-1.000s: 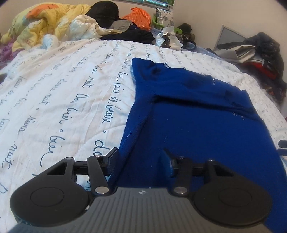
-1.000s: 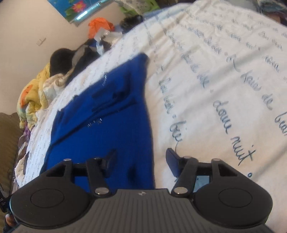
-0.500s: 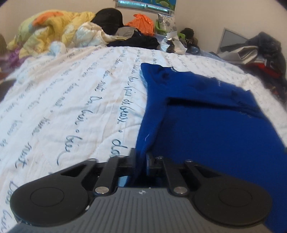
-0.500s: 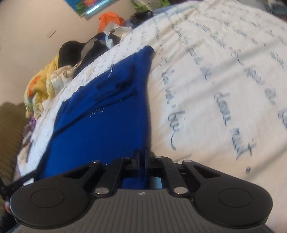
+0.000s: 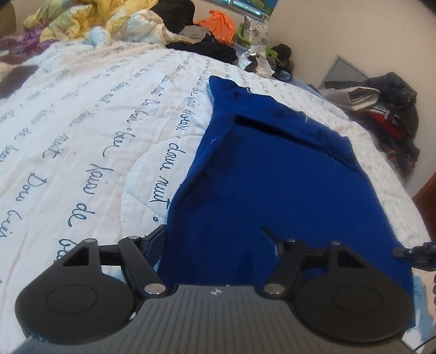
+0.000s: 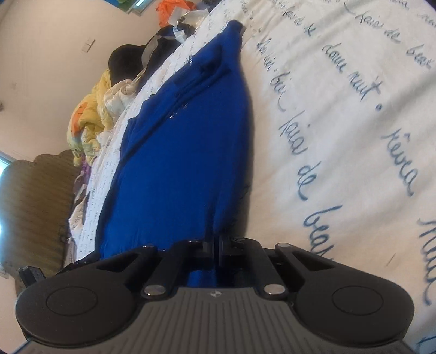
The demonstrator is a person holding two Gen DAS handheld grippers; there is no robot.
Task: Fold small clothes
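A royal-blue garment [image 5: 272,174] lies spread on a white quilt with blue handwriting [image 5: 81,122], its narrow end pointing to the far side. My left gripper [image 5: 212,239] sits at the garment's near-left edge. Its jaws are opening; the cloth runs between the fingers and the pads do not press it. In the right wrist view the blue garment [image 6: 185,152] stretches away from my right gripper [image 6: 218,243], which is shut on its near right edge, and the cloth rises a little into the pinch.
A yellow bedding pile [image 5: 81,16], black clothes [image 5: 207,47] and an orange bag [image 5: 218,23] crowd the bed's far end. A clothes heap [image 5: 387,100] sits at the right. A dark flat object [image 5: 16,79] lies on the quilt's left. A brown headboard [image 6: 35,204] stands beyond.
The left gripper closed on the garment's left edge, then opened again. The right gripper shut on the right edge and stays shut. Both have shifted along the garment's near end.
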